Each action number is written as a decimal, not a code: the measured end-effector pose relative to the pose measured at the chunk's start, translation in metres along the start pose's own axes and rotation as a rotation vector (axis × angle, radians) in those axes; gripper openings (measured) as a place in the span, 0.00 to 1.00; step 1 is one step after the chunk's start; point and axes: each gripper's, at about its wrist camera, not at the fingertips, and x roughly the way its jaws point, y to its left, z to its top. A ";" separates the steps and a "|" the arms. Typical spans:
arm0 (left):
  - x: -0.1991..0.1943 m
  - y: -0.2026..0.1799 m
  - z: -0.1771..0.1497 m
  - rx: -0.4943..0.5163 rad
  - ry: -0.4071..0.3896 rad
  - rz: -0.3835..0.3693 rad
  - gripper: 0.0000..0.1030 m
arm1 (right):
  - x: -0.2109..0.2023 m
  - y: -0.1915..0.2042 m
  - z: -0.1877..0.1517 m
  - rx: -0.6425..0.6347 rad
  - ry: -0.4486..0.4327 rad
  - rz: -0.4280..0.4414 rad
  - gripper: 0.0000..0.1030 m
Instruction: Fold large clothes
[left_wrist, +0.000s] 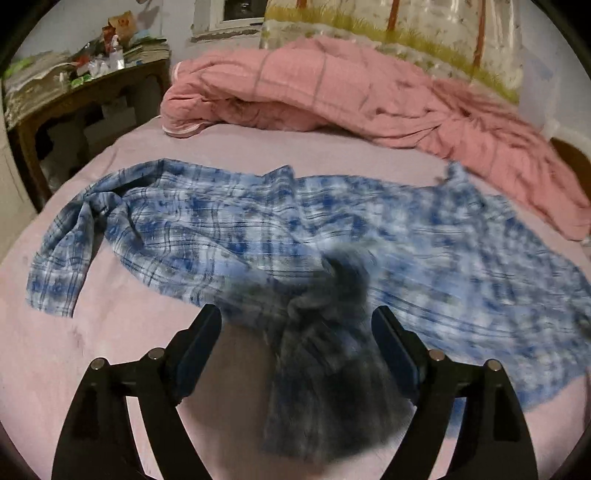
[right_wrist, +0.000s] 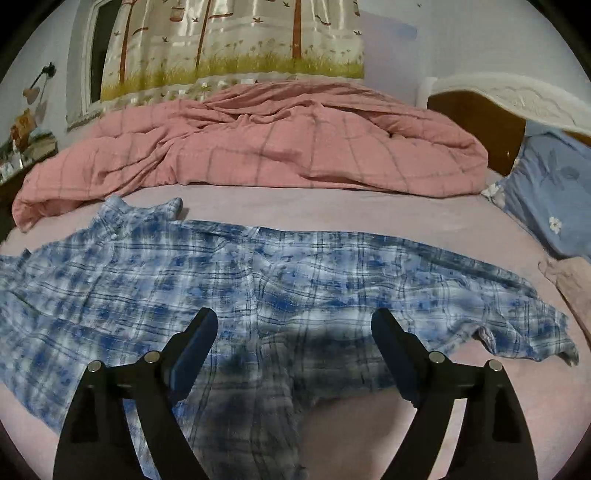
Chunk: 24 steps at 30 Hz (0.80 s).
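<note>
Both my left tool (left_wrist: 295, 325) and right tool (right_wrist: 293, 326) gape empty over the shirt (right_wrist: 258, 266) spread on the bed (right_wrist: 332, 206), so next I must pinch an edge to fold.

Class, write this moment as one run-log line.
plaid shirt: spread on bed | left gripper: open, shirt cloth between fingers | right gripper: open above shirt

Dim indoor light — fisheye views, dark-vignetted at the corners.
Straight lines are bent toward the edges; the plaid shirt (left_wrist: 229, 225) is motion-smeared near the left camera.
</note>
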 end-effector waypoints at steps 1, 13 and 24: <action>-0.007 -0.001 -0.002 0.006 -0.005 -0.022 0.81 | -0.005 -0.001 0.001 0.005 0.009 0.029 0.84; 0.023 -0.015 0.001 -0.018 0.050 -0.156 0.77 | 0.024 0.008 -0.024 -0.026 0.229 0.089 0.77; 0.034 -0.003 0.002 -0.068 -0.048 -0.138 0.02 | 0.034 -0.004 -0.022 0.048 0.115 0.149 0.05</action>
